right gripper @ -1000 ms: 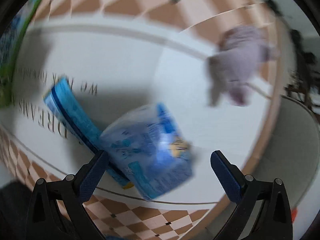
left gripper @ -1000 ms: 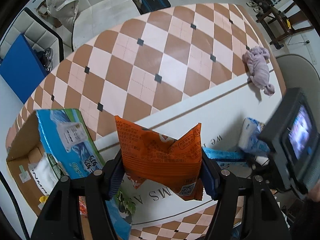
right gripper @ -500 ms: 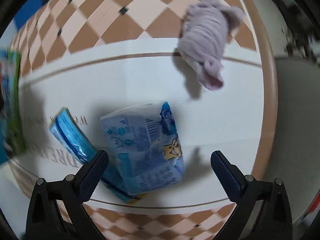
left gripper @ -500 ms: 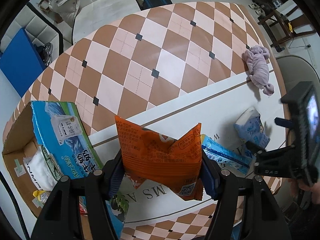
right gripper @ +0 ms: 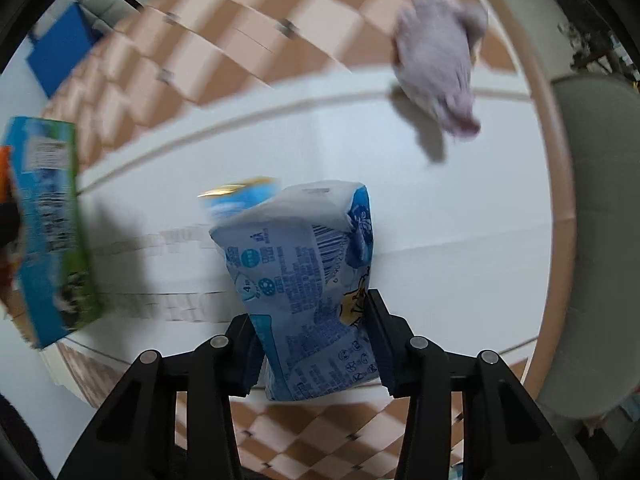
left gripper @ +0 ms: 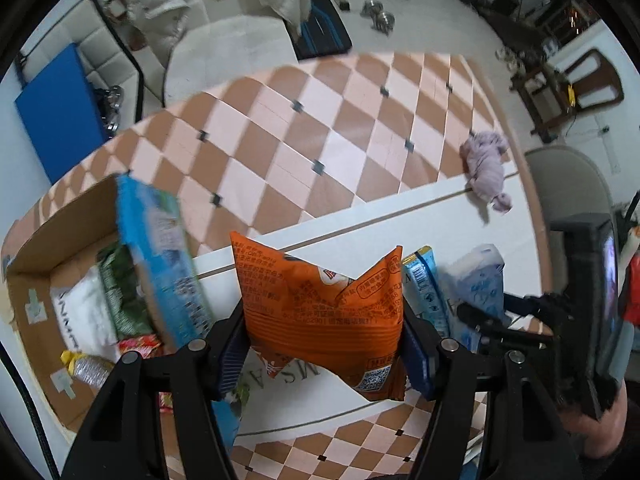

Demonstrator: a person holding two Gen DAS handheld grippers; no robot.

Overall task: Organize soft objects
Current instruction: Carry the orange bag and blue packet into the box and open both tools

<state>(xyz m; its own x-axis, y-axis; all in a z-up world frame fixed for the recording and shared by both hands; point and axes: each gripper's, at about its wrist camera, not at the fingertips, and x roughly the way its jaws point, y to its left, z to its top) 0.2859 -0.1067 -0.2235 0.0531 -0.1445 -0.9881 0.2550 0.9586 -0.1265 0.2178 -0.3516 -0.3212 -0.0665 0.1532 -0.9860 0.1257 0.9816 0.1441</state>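
Observation:
My left gripper (left gripper: 324,356) is shut on an orange snack bag (left gripper: 320,304) and holds it above the white mat, just right of an open cardboard box (left gripper: 36,280). My right gripper (right gripper: 312,344) is shut on a pale blue tissue pack (right gripper: 304,280), which also shows in the left wrist view (left gripper: 480,284). A flat blue packet (left gripper: 424,292) lies on the mat beside it; it also shows behind the pack (right gripper: 240,196). A lilac plush toy (right gripper: 436,64) lies at the far right edge of the mat (left gripper: 486,168).
The box holds a white bag (left gripper: 80,316), a green bag (left gripper: 120,292) and small packets; its blue printed flap (left gripper: 160,264) stands up. A grey chair (right gripper: 592,220) is at the right. The floor mat has brown and pink diamonds (left gripper: 304,128).
My right gripper has closed on the tissue pack and tipped it up. My left gripper has moved left towards the box with the orange bag still held.

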